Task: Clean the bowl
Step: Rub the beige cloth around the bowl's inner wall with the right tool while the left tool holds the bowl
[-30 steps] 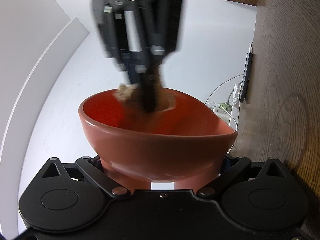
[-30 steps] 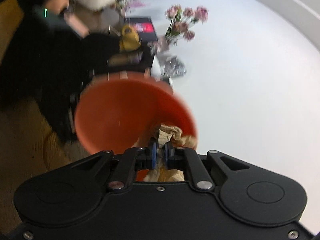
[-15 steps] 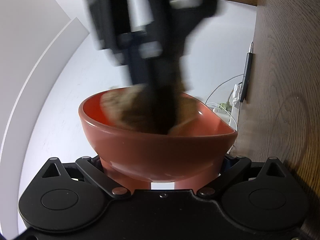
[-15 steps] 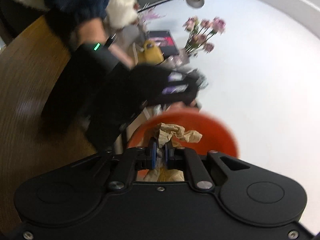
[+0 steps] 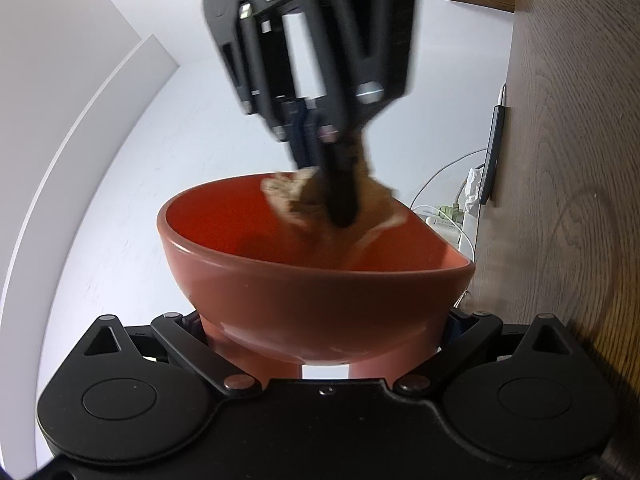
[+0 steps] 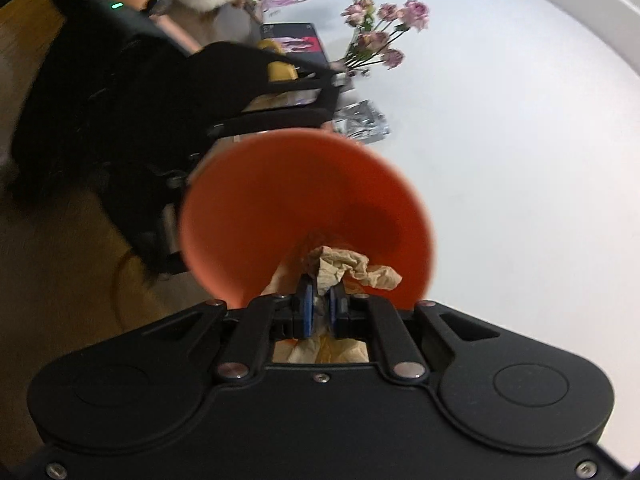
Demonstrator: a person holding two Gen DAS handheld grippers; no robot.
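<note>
Bowl wiped with crumpled paper, held off the desk.
Red bowl (image 5: pixel 320 288) is pinched at its foot by left tongs (image 5: pixel 324 336); right tongs (image 6: pixel 320 306) squeeze brown paper wad (image 6: pixel 352 266) inside the bowl's far-right wall. Wooden desk (image 5: pixel 572 160) at right; pink flowers (image 6: pixel 380 32) beyond.

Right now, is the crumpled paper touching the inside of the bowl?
Cannot tell. In both wrist views the brown paper in the right tongs overlaps the red bowl, but motion blur hides any contact.

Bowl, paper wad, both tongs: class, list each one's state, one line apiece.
Bowl: held off the table, tipped, gripped at its base.
Paper wad: crumpled, pinched, pressed inside the bowl.
Left tongs: shut on bowl.
Right tongs: shut on paper wad.
</note>
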